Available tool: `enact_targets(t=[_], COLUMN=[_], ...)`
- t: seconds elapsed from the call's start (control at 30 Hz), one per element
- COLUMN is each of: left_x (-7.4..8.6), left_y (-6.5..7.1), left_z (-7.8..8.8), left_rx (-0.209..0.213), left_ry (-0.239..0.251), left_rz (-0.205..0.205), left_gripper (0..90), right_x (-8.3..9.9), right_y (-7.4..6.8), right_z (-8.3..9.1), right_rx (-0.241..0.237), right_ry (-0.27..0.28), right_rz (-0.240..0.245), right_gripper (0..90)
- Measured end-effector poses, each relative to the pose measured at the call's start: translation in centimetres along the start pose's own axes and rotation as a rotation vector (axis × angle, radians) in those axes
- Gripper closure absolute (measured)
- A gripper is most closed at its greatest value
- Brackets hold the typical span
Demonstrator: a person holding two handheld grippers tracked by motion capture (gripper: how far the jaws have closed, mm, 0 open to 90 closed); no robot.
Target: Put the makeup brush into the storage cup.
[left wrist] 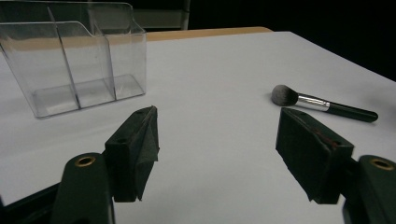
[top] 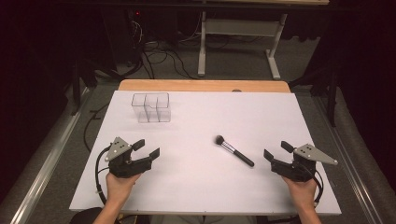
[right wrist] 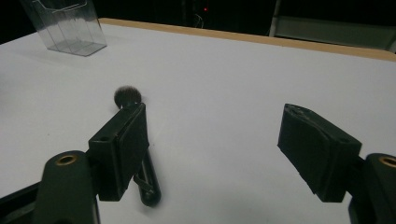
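Nearest the person, at the front edge of the white desk (top: 196, 186), two hands each hold a claw just above the surface. The left claw (top: 148, 148) sits at the near left with its jaws spread wide and nothing between them; seen along its own jaws, bare desk lies in the gap. The right claw (top: 277, 150) sits at the near right, its jaws likewise wide and gripping nothing.

Just beyond and to the inner side of the right claw lies the makeup brush (top: 234, 151), flat on the desk, black handle toward the right claw and dark bristle head pointing away toward the desk's middle. In the right gripper view the brush (right wrist: 148, 184) passes behind one jaw, outside the gap between the two.

Farther off, toward the far left of the desk, stands a clear plastic organizer (top: 151, 107), upright, divided into compartments, well apart from the brush.

Beyond it runs the desk's bare wooden far edge (top: 201, 85).
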State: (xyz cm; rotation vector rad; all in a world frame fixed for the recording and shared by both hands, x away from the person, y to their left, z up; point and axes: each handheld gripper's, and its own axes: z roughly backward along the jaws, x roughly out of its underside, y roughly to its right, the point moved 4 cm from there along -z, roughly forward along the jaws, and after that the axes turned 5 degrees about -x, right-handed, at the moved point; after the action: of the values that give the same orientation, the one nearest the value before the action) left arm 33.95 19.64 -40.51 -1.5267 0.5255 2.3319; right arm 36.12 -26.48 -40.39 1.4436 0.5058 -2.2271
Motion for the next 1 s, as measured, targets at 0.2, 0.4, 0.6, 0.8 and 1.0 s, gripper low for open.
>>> enact_targets(t=[0.2, 0.4, 0.6, 0.8, 1.0], left_x=[0.04, 0.02, 0.11, 0.07, 0.09], left_y=[0.01, -0.03, 0.00, 0.05, -0.05], left_z=[0.04, 0.03, -0.03, -0.17, -0.14], left_rx=[0.000, 0.003, 0.009, 0.010, 0.013], left_ry=[-0.001, 0.000, -0.010, -0.013, -0.012], left_rz=[-0.003, 0.004, 0.004, 0.001, 0.005], left_gripper=[30.4, 30.4, 30.5, 30.5, 30.5], right_x=[0.01, 0.02, -0.01, 0.00, -0.02], right_y=[0.03, 0.14, 0.15, 0.29, 0.40], right_z=[0.06, 0.04, 0.14, 0.21, 0.12], right_rx=[-0.001, -0.001, 0.001, 0.004, 0.004], right_ry=[0.003, 0.007, 0.012, 0.016, 0.016], right_rz=[-0.004, -0.006, -0.006, -0.013, -0.027], right_gripper=[26.2, 26.2, 26.3, 26.3, 26.3])
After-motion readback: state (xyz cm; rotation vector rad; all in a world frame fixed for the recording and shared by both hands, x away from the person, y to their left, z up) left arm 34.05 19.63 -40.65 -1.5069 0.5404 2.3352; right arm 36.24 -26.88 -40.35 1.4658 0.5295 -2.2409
